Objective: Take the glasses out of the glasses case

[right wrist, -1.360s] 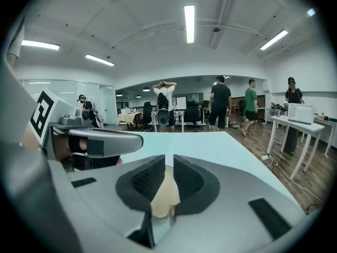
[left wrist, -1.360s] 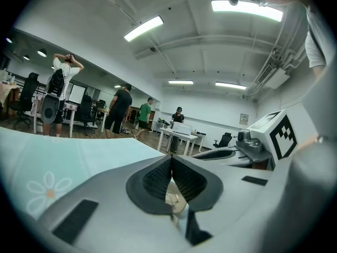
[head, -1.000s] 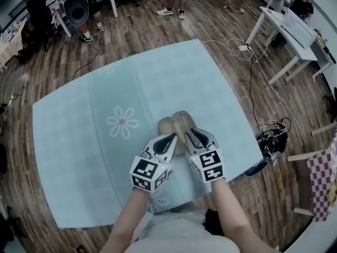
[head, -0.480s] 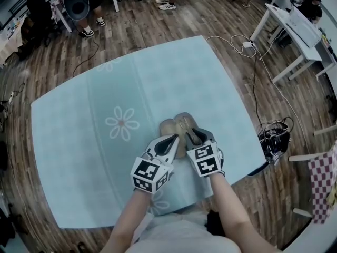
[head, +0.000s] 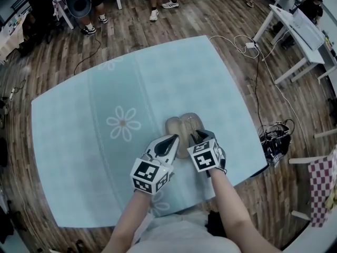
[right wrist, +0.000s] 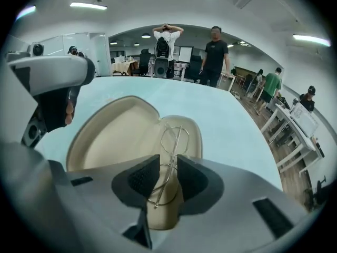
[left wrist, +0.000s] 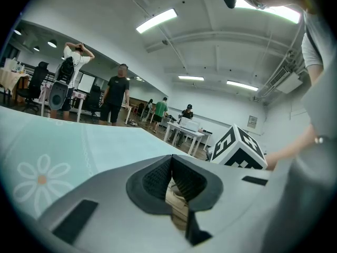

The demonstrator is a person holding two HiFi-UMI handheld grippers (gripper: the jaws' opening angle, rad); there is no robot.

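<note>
1. One open glasses case (head: 174, 127) lies on the pale blue tablecloth (head: 95, 83), and one pair of wire glasses (right wrist: 172, 157) rests in its right-hand half
2. Two grippers: the left gripper (head: 172, 139) is pinched nearly together on the edge of the case's lid; the right gripper (head: 196, 137) has just been opening and stands wide, astride the glasses without pressing them
3. Since a second ago the right gripper has tipped downward, closer over the case
</note>
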